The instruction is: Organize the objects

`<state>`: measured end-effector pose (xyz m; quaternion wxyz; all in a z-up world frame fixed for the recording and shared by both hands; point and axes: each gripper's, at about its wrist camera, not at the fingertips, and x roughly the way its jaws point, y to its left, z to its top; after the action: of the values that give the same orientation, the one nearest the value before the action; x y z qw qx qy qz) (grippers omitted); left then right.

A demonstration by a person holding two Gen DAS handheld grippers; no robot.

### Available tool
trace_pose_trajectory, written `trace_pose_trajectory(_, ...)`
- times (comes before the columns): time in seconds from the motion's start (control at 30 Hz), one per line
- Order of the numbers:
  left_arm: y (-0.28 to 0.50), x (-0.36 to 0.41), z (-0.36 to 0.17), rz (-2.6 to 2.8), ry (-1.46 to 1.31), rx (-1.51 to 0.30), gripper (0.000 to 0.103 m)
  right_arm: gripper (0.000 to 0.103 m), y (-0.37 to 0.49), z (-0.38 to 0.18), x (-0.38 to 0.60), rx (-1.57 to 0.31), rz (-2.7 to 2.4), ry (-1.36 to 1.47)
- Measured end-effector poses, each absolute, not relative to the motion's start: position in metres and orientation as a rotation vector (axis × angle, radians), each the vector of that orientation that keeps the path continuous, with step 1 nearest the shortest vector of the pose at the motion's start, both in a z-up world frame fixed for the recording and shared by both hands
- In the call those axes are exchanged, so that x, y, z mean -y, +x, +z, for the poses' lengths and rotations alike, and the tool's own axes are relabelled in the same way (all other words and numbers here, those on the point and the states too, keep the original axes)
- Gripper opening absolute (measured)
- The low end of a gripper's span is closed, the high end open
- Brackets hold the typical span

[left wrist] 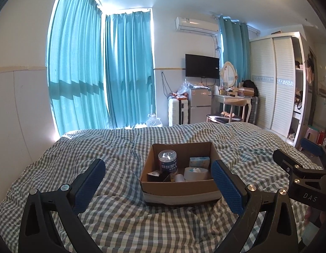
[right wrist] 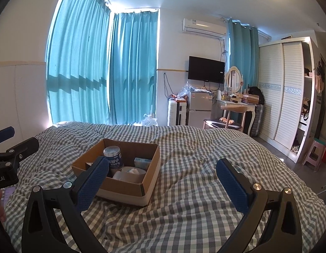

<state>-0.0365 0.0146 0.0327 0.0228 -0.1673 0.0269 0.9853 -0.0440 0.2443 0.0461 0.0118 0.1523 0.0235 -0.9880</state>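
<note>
teal curtains [left wrist: 78, 67], a wall television [left wrist: 202, 66], a white wardrobe [left wrist: 274, 80].

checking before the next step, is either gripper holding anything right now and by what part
Nothing is held. The left gripper and right gripper are both open and empty above the bed, short of the cardboard box.

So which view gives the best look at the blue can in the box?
The left wrist view: the can stands unobstructed in the cardboard box, lid and label visible. In the right wrist view, a gripper finger overlaps its lower label.
</note>
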Motion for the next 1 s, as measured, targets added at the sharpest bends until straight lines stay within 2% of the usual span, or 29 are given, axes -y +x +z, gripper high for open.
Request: trace_pose_trajectory(1.0,-0.0400,-0.0177,0.0287,3.033,-0.544,-0.111,0.103,0.103,-0.0470,0.0402,-0.2395,-0.072,-3.068,0.507)
